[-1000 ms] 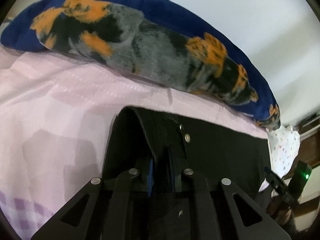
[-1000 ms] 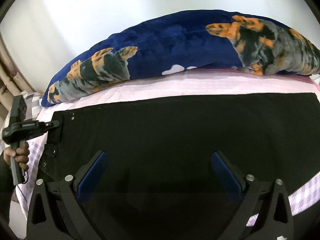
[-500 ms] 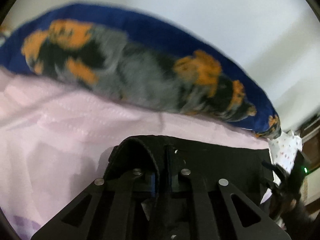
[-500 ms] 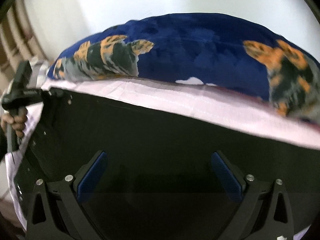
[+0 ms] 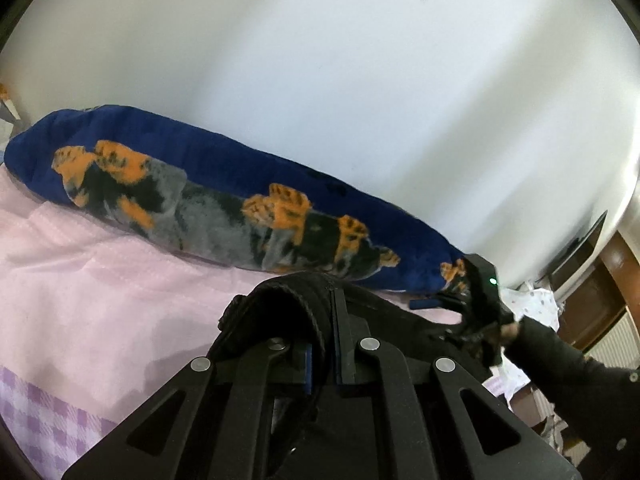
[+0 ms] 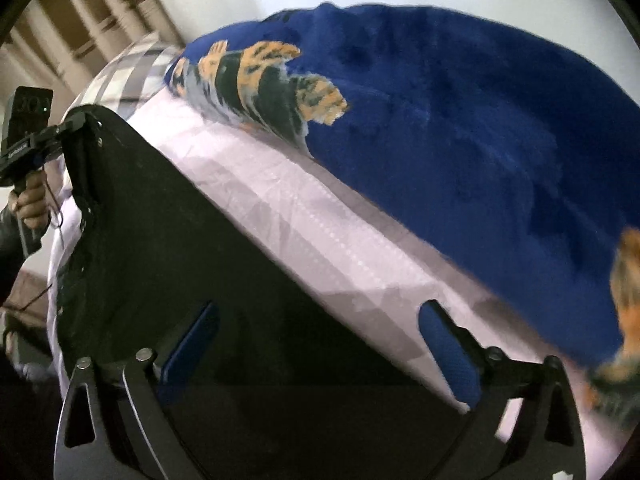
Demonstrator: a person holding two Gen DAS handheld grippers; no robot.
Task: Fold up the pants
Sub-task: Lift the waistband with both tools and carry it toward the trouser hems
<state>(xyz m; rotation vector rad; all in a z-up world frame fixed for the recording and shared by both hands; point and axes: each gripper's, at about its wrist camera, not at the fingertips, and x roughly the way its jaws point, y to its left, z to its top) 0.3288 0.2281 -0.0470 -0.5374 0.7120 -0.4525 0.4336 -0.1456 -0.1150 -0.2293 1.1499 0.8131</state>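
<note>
Left wrist view. Lower left: pink bedsheet (image 5: pixel 92 300) on the bed. Middle left to centre: blue pillow (image 5: pixel 224 184) with an orange and grey print, lying along the white wall (image 5: pixel 360 80). Bottom centre: my left gripper (image 5: pixel 322 364), fingers together and clamped on a raised fold of the black pants (image 5: pixel 288 300). Right: my right gripper (image 5: pixel 460 308), seen from outside, touching the far edge of the pants.

Right wrist view. Far left: my left gripper (image 6: pixel 66 130) clamped on the pants' lifted corner. Lower left to centre: the pants (image 6: pixel 192 248) fill the frame over the bedsheet (image 6: pixel 320 240). Bottom: my right gripper (image 6: pixel 320 344), fingers wide apart, the cloth spread between them. Upper right: the pillow (image 6: pixel 460 140).
</note>
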